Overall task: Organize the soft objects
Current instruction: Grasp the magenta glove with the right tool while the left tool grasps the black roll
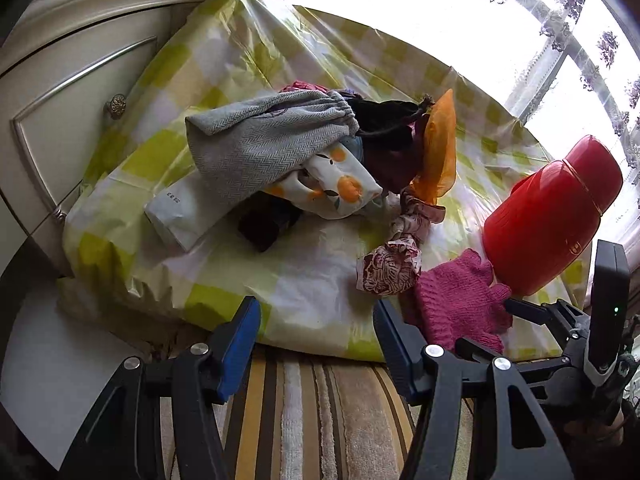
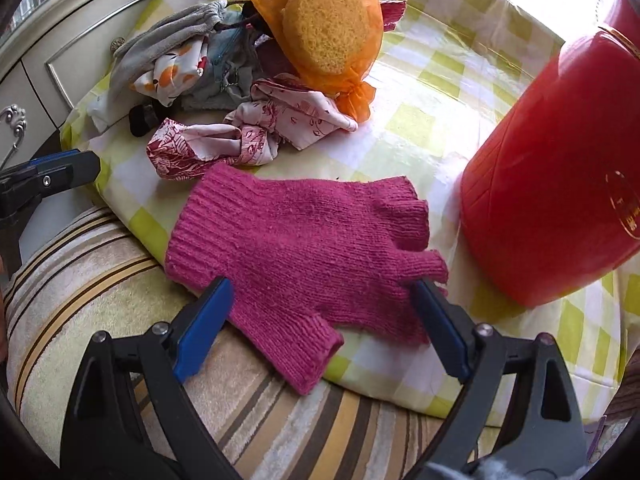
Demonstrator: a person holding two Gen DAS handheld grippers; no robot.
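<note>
A pink knitted fingerless glove lies flat at the near edge of a table with a yellow-checked cover. My right gripper is open, one finger on each side of the glove's near part, resting on or just over it. The glove also shows in the left wrist view. My left gripper is open and empty at the table's near edge, left of the glove. A pile of soft things lies behind: a grey drawstring pouch, an orange-print cloth, a red-patterned cloth, an orange mesh bag with a sponge.
A red plastic bin stands on its side at the right, its opening not in view. A cream cabinet with a knob stands at the left. A striped cushion lies below the table edge. A bright window is behind.
</note>
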